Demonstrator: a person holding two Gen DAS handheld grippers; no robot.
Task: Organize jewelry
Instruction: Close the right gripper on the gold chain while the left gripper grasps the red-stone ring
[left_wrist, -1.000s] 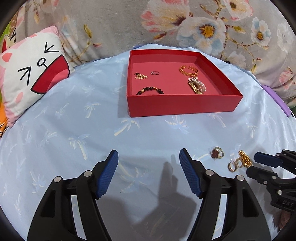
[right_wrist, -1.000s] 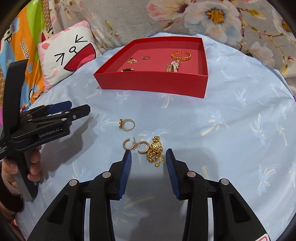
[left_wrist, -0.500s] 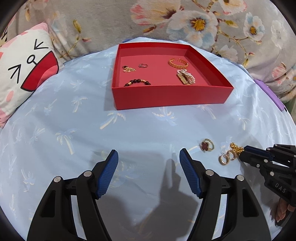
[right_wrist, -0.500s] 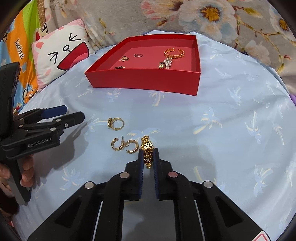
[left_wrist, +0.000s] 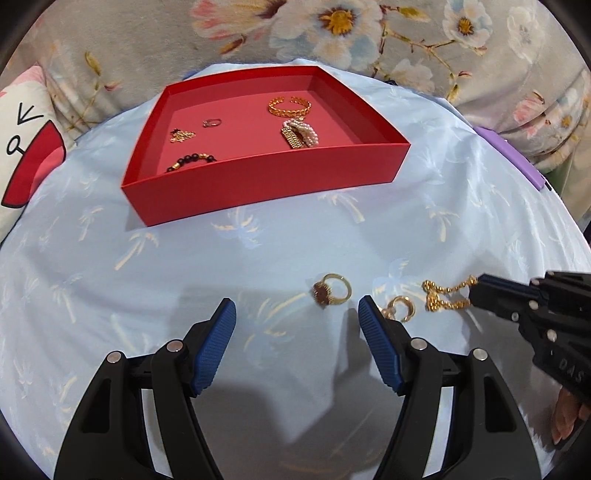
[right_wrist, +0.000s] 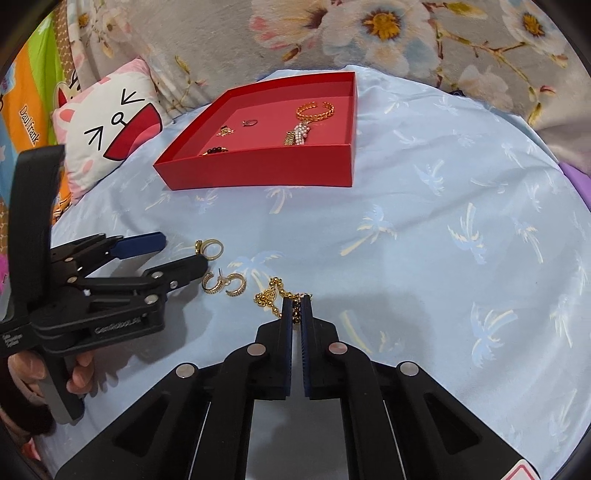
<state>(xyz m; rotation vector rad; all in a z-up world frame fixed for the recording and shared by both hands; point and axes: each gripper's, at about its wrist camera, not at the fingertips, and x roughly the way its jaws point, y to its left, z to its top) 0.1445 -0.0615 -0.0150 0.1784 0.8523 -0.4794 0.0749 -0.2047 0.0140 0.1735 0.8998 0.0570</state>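
A red tray (left_wrist: 258, 184) (right_wrist: 258, 171) on the light blue cloth holds a gold bangle (left_wrist: 290, 106), a pearl-and-gold piece (left_wrist: 299, 133), a small ring, a gold chain and a dark bead bracelet (left_wrist: 192, 161). On the cloth lie a gold ring with a red stone (left_wrist: 331, 289) (right_wrist: 209, 248) and two gold hoop earrings (left_wrist: 400, 308) (right_wrist: 223, 283). My right gripper (right_wrist: 296, 306) (left_wrist: 480, 291) is shut on a gold bead chain (right_wrist: 271, 295) (left_wrist: 441, 295). My left gripper (left_wrist: 297, 317) (right_wrist: 173, 251) is open and empty, just short of the ring.
A white cartoon-face cushion (right_wrist: 110, 129) (left_wrist: 26, 147) lies at the left. Floral grey bedding (left_wrist: 332, 33) rises behind the tray. A purple object (left_wrist: 513, 158) sits at the right edge of the cloth.
My right gripper closed on the gold bead chain and has drawn it out from its heap. My left gripper moved right and forward toward the ring, still open.
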